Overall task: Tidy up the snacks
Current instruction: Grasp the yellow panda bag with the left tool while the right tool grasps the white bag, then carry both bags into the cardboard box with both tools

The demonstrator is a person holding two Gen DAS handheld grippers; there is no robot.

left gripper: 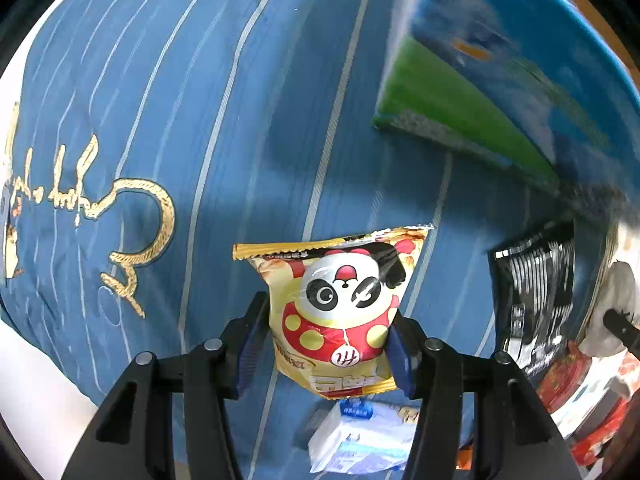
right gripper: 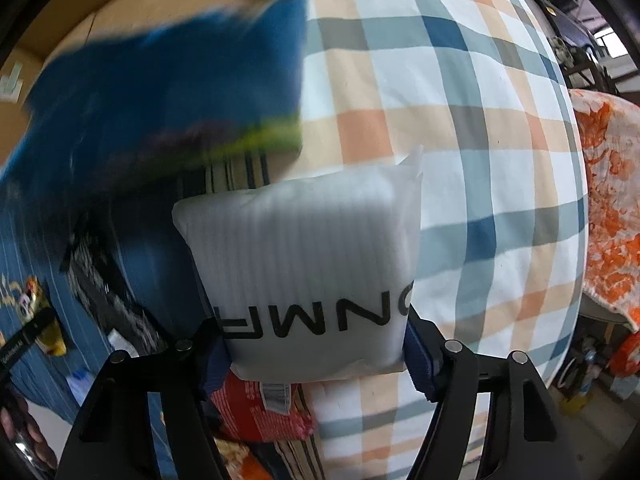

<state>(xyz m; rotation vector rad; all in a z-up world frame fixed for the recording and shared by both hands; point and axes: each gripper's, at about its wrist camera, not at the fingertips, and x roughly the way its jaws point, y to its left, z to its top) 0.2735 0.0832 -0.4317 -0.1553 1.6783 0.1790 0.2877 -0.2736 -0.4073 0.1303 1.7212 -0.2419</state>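
My left gripper (left gripper: 326, 344) is shut on a yellow snack packet with a panda picture (left gripper: 340, 304), held above a blue striped bedspread (left gripper: 180, 120). My right gripper (right gripper: 316, 344) is shut on a puffy white packet with black letters (right gripper: 308, 276), held over a plaid cover (right gripper: 460, 120). A large blue and green snack bag (left gripper: 472, 92), blurred, lies at the upper right of the left wrist view and shows as a blue blur (right gripper: 168, 96) at the upper left of the right wrist view. The panda packet (right gripper: 48, 320) and left gripper appear small at the left edge there.
A black striped packet (left gripper: 532, 300) lies right of the panda packet. A white and blue pack (left gripper: 360, 436) sits below my left gripper. Red packets (left gripper: 580, 392) pile at the lower right. A red packet (right gripper: 260, 412) lies under the white one. An orange patterned cloth (right gripper: 612, 208) hangs at right.
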